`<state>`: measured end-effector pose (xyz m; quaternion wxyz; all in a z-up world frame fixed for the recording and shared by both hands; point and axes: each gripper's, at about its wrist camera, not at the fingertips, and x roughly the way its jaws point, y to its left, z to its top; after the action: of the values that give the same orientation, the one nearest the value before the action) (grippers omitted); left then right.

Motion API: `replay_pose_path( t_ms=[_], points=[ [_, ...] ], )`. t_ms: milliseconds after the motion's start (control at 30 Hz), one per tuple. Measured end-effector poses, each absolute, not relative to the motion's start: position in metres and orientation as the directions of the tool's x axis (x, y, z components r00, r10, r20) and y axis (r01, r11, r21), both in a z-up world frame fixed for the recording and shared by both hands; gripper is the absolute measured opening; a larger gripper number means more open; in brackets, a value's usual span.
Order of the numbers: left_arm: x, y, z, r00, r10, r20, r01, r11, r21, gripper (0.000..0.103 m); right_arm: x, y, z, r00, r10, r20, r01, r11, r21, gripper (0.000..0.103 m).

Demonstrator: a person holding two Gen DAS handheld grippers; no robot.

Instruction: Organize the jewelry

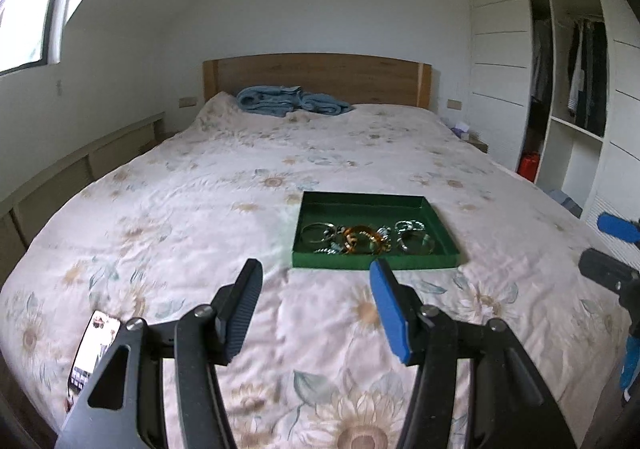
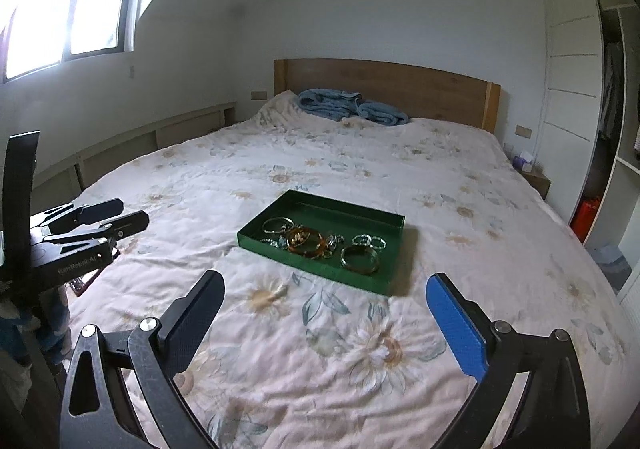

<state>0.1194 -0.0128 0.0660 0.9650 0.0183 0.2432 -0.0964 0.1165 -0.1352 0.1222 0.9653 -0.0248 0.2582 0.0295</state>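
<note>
Left wrist view: my left gripper (image 1: pixel 316 281) hangs over the bed (image 1: pixel 200 209), pointing a bit downward, jaws approx. half apart w/ nothing between them. The green tray (image 1: pixel 376 263) lies just ahead on the quilt; the bangles (image 1: pixel 362 239) and rings are all piled along its near side. I think the step is the approach, so I should come in slowly and pick one piece at the edge of the pile (not the tangled middle). A phone (image 1: pixel 94 349) lies at the lower left.

Right wrist view: my right gripper (image 2: pixel 324 289) is spread wide and empty, also tilted down, tray (image 2: pixel 320 269) ahead. The amber bangle (image 2: pixel 306 241) is easiest to see; the separate ring at right looks like the best first pick.
</note>
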Motion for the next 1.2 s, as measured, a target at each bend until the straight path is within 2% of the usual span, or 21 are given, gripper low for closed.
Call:
replay_pose_path(
  t_ms=[267,633,1200],
  points=[
    [0.093,-0.001,0.055,0.872,-0.143,-0.468,0.150,0.988,-0.022,0.054,0.097,-0.128,0.099,0.859,0.013,-0.512,-0.037,0.999,-0.036,0.102],
    [0.070,-0.020,0.038,0.873,-0.115,-0.475,0.158,0.986,0.052,0.056,0.080,-0.124,0.066,0.836,0.003,-0.549,-0.030,0.999,-0.039,0.102],
    [0.056,-0.028,0.035,0.894,-0.067,-0.444,0.122,0.988,0.097,0.061,0.073,-0.131,0.059,0.843,-0.041,-0.537,0.016,0.998,-0.053,0.102]
  ],
)
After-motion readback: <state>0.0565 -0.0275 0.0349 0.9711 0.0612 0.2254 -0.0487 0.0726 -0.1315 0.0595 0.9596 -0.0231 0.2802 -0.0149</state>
